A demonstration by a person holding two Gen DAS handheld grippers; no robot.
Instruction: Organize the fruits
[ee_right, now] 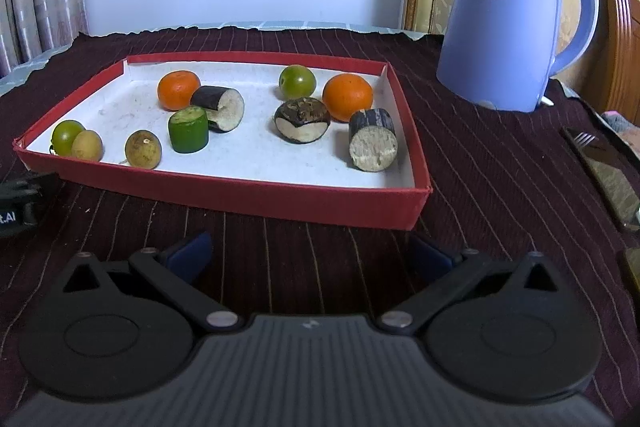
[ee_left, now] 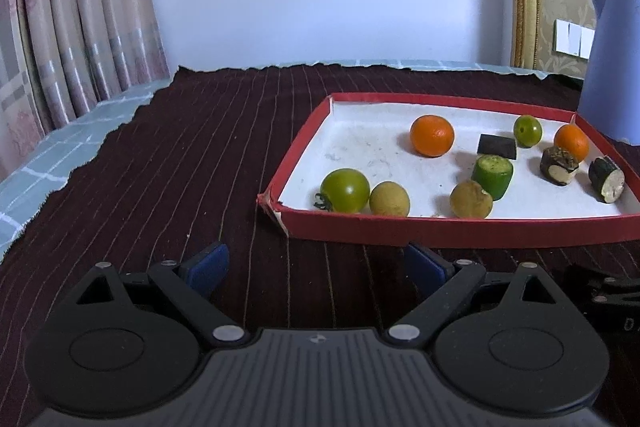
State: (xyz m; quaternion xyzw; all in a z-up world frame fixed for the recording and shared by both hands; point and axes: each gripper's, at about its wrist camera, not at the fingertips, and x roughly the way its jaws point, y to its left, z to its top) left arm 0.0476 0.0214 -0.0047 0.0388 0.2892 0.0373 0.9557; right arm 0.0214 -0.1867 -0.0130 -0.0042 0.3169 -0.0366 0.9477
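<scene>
Left wrist view: the left gripper (ee_left: pixel 316 265) hovers over the striped cloth (ee_left: pixel 180 155) with jaws spread and nothing between them. Just ahead, the red tray (ee_left: pixel 460 233) holds two oranges (ee_left: pixel 432 135), two green tomatoes (ee_left: pixel 345 190), two brown longans (ee_left: pixel 389 199), one green chunk (ee_left: pixel 493 176) and dark chunks.

Right wrist view: the right gripper (ee_right: pixel 310 253) is likewise spread and empty before the tray (ee_right: pixel 240 193). Three dark chunks (ee_right: pixel 373 139) show here. One blue kettle (ee_right: pixel 508 15) stands beside the tray.
</scene>
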